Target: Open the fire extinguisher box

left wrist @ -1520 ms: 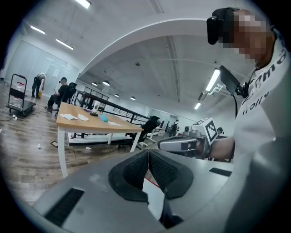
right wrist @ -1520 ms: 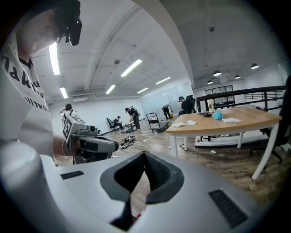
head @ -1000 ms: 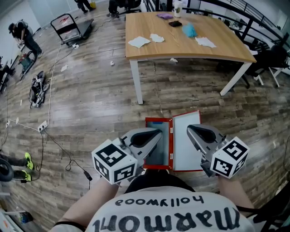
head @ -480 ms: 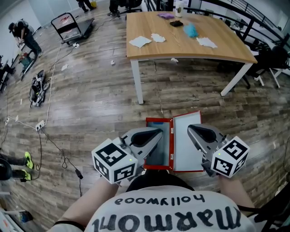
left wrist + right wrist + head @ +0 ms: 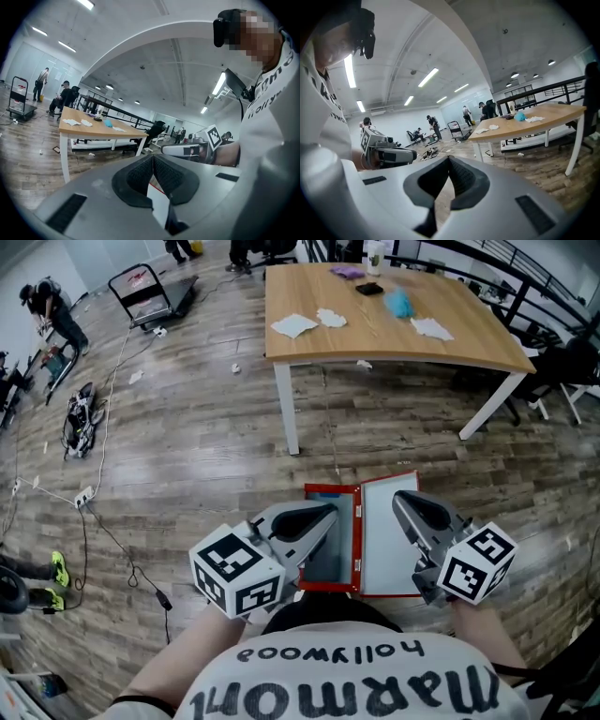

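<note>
fire extinguisher box (image 5: 343,542) lies open, red-rimmed, pale door (image 5: 389,535) swung right

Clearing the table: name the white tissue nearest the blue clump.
The rightmost white tissue, right beside the blue clump; the other two lie further left.

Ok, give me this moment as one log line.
fire extinguisher box: on floor, door open | left tongs: shut, empty, over box | right tongs: shut, empty, over door
</note>
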